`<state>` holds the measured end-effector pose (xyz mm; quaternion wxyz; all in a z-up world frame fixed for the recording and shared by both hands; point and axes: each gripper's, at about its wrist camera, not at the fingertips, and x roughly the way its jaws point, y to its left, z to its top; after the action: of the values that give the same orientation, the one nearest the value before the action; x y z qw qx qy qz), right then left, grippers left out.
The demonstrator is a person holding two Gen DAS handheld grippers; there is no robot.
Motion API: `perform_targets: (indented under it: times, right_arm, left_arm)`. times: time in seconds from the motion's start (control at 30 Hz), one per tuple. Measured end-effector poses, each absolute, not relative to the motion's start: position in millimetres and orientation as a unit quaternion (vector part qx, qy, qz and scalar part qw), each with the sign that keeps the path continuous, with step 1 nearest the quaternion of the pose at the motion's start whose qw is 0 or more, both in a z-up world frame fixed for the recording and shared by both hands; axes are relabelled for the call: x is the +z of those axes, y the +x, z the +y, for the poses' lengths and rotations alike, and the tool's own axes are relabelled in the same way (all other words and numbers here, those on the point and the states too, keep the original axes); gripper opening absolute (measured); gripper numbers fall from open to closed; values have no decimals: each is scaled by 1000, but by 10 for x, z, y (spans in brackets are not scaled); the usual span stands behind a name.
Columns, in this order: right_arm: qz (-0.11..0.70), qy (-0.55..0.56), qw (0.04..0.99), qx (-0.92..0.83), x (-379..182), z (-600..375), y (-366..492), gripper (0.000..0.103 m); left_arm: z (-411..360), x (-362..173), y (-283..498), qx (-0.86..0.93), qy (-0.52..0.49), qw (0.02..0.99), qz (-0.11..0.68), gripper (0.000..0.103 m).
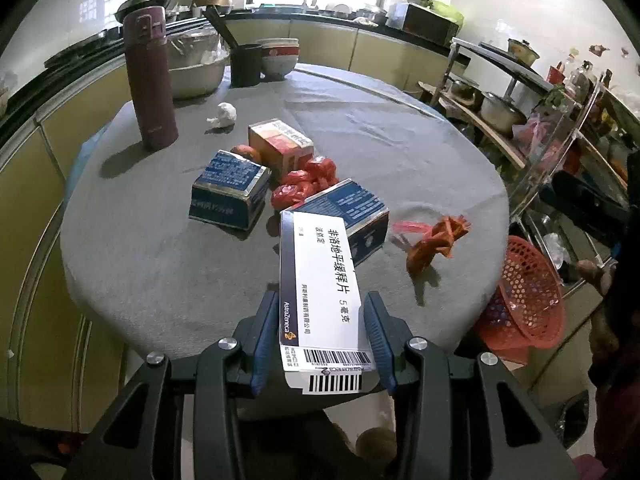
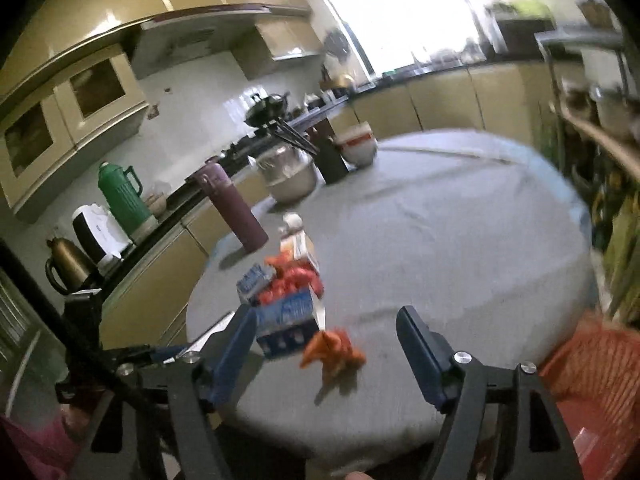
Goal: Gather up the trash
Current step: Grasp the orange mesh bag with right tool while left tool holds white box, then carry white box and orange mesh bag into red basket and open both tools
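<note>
My left gripper [image 1: 322, 308] is shut on a white medicine box [image 1: 320, 280] with black Chinese print and holds it above the near edge of the round grey table [image 1: 160, 248]. On the table lie two blue boxes [image 1: 230, 190] [image 1: 352, 210], an orange-white box [image 1: 280, 142], crumpled red wrappers [image 1: 306, 182], an orange wrapper [image 1: 436, 240] and a white paper ball [image 1: 224, 115]. My right gripper [image 2: 326, 322] is open and empty above the near table edge, with the orange wrapper [image 2: 332, 350] and a blue box [image 2: 286, 324] just beyond its fingers.
A red mesh basket [image 1: 524, 292] stands beside the table at the right; it also shows in the right wrist view [image 2: 592, 364]. A purple flask [image 1: 150, 76], a steel bowl [image 1: 196, 74], a black cup [image 1: 246, 64] and stacked bowls [image 1: 280, 56] stand at the table's back. A shelf rack [image 1: 540, 112] is on the right.
</note>
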<state>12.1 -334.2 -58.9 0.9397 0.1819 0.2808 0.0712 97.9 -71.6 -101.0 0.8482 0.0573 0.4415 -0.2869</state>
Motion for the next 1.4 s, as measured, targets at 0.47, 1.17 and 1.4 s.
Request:
perform_targets:
  times: [0.47,1.17,1.4]
  right_arm:
    - [450,323,831,53,-1579,-3361,920,76]
    - [343,351,870,54,-1378,-3608,249,32]
    - [312,355,879,59,-1208,-3692,125,32]
  left_arm:
    - [-691,-943,925,-280,56,855,433,45]
    - [-839,-815,944,-272,74,863,420,45]
    - [-1170,-603,851,-263,130,874,387,45]
